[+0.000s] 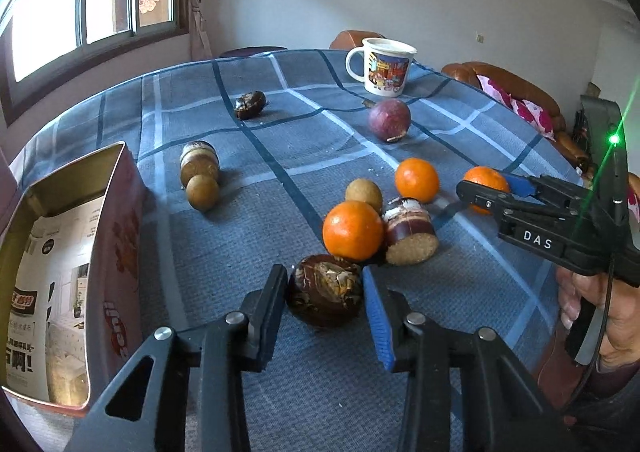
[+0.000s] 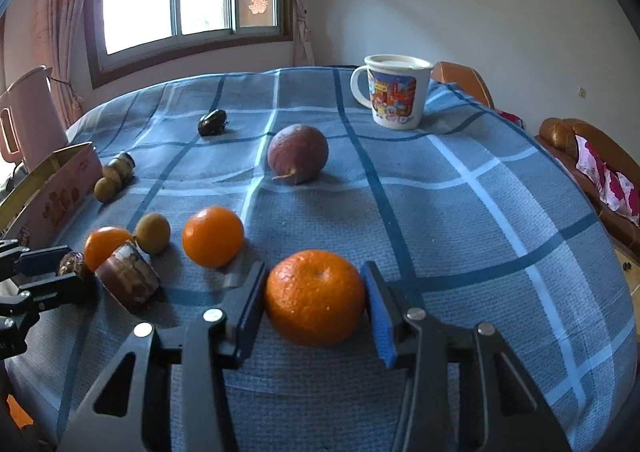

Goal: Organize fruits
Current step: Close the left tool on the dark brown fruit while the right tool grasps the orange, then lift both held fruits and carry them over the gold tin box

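My left gripper (image 1: pixel 325 288) is shut on a dark brown water chestnut (image 1: pixel 325 290) that rests on the blue checked cloth (image 1: pixel 280 187). My right gripper (image 2: pixel 314 292) is shut on an orange (image 2: pixel 315 296), also on the cloth; it shows in the left wrist view (image 1: pixel 486 187) too. Two more oranges (image 1: pixel 353 230) (image 1: pixel 417 179), a cut sugarcane piece (image 1: pixel 410 232), a longan (image 1: pixel 364 193) and a purple passion fruit (image 1: pixel 389 119) lie between. An open tin box (image 1: pixel 60 272) stands at the left.
A second sugarcane piece (image 1: pixel 199 161) with a longan (image 1: pixel 203 191) and another water chestnut (image 1: pixel 250 104) lie further left. A cartoon mug (image 1: pixel 382 65) stands at the far edge. A pink kettle (image 2: pixel 30 119) is at the left, a brown sofa (image 2: pixel 592 155) at the right.
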